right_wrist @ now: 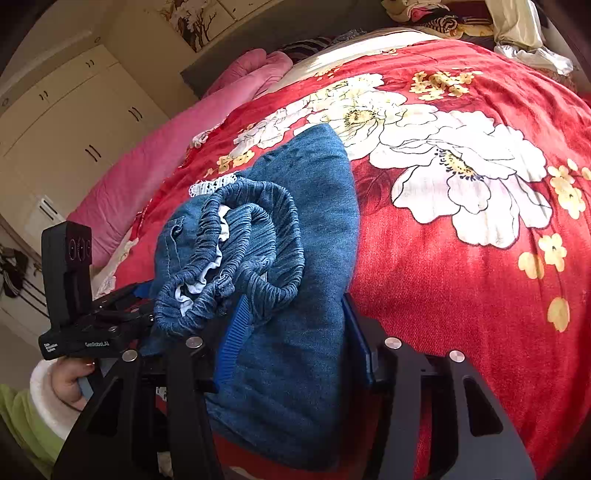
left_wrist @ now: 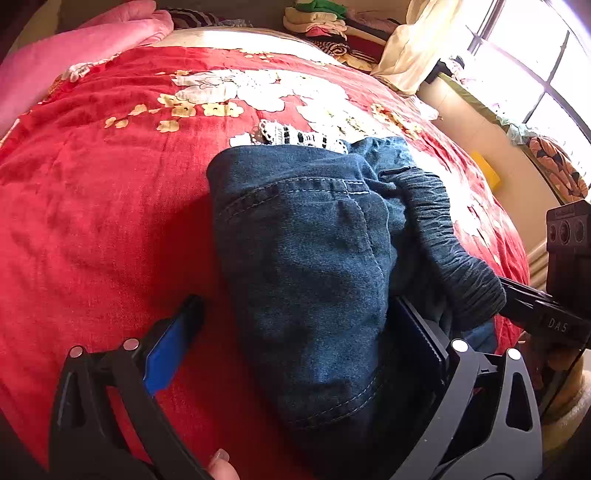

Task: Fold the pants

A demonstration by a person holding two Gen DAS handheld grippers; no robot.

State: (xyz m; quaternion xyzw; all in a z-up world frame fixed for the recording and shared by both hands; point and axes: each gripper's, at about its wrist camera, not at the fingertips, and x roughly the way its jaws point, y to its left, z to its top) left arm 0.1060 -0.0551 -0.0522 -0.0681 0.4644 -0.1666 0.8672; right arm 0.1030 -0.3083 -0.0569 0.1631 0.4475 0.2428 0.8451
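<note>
Blue denim pants (left_wrist: 303, 258) lie bunched on a red flowered bedspread (left_wrist: 103, 206), with the gathered elastic waistband (left_wrist: 439, 236) on top at the right. My left gripper (left_wrist: 299, 332) is open, its jaws wide on either side of the near end of the pants. In the right wrist view the pants (right_wrist: 306, 332) fill the gap of my right gripper (right_wrist: 295, 328), which is open around the denim; the waistband (right_wrist: 243, 251) is piled to the left. The right gripper also shows in the left wrist view (left_wrist: 532, 306), at the waistband's end.
A pink quilt (right_wrist: 155, 162) lies along the far side of the bed. Stacked clothes (left_wrist: 325, 22) sit at the head. A window (left_wrist: 535, 62) and a low wall are to the right. White wardrobes (right_wrist: 70, 110) stand beyond the bed.
</note>
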